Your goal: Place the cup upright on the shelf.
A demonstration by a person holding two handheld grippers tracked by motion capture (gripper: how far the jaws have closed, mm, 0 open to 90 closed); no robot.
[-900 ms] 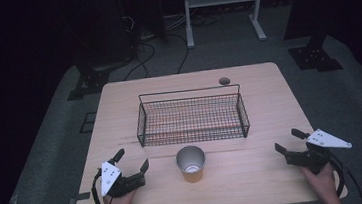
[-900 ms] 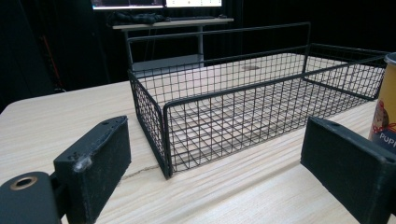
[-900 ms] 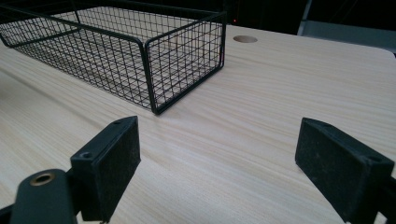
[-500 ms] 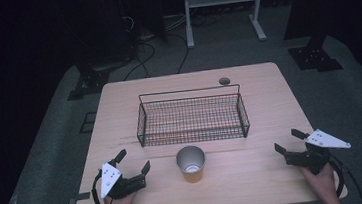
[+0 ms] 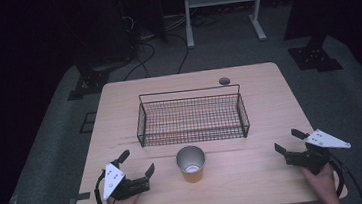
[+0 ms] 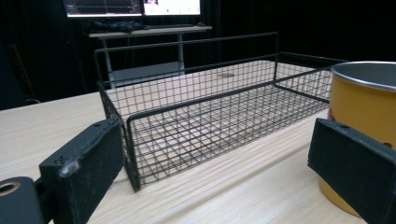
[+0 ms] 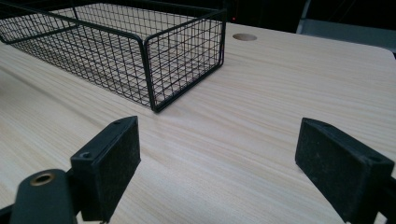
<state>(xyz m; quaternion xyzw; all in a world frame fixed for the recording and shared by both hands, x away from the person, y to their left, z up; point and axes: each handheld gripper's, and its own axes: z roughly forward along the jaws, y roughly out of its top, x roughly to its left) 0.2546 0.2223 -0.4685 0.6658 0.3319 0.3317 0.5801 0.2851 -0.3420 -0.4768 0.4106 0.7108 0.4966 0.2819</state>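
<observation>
**Both grippers parked open at the near edge, cup between them**

Surface: light wood-grain tabletop point(image 5: 265, 109), rectangular, with a small round hole point(image 5: 224, 81) near the far edge. It stands on grey carpet. Room is dark; cables trail over the floor beyond the far left corner, a white-legged stand point(image 5: 222, 7) is behind the table, black stand feet sit at far left and far right. The left gripper view shows a desk with lit monitors point(image 6: 133, 7) in the background.

Things: black wire basket point(image 5: 192, 117) sits mid-tabletop. The cup point(image 5: 191, 163), yellow outside and metal inside, stands upright just near of the basket's near wall, apart from it, roughly centred between the two grippers.

Hard to read: cup is cut off at the right edge of the left gripper view, partly behind the right-hand finger. What lies at the cup's bottom can't be made out from the high view. Forearms are cut off by the bottom edge.

Pose: left gripper point(image 5: 135, 163) rests low at the near left, angled toward far right, at the cup and basket; fingers spread wide, nothing between them, near the cup but clear of it. Right gripper point(image 5: 289, 141) at the near right, angled toward far left, well apart from the cup; fingers spread wide over bare tabletop, holding nothing. A hand point(image 5: 322, 181) grips it from behind.
</observation>
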